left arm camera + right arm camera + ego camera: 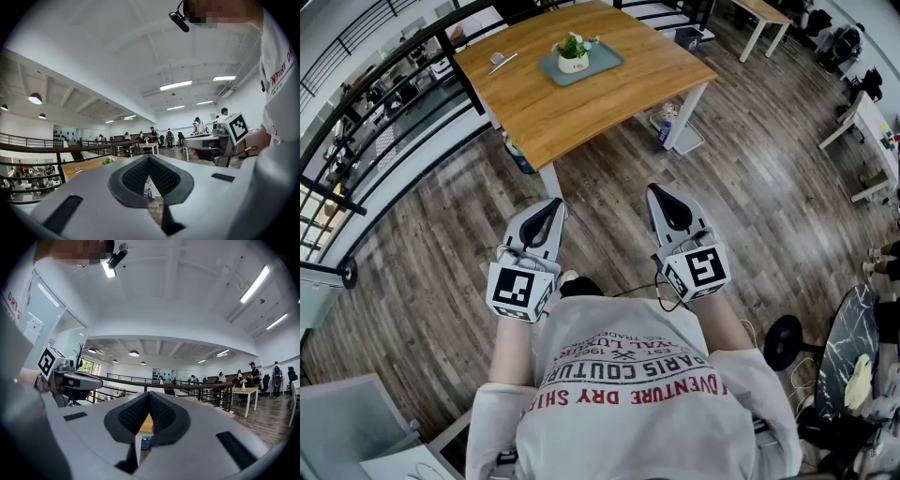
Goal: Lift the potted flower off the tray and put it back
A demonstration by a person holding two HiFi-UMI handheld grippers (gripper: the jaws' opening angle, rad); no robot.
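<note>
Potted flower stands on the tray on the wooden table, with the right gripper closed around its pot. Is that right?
Not quite. The potted flower does stand on the tray on the wooden table, but the right gripper is far from it, shut on nothing; the head view shows this.

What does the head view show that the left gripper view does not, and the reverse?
Only the head view shows the tray under the potted flower and the marker cube of the left gripper. Only the left gripper view shows the ceiling lights and people in the far background. Both show the wooden table, the flower on it, and the right gripper, held well short of the table.
</note>
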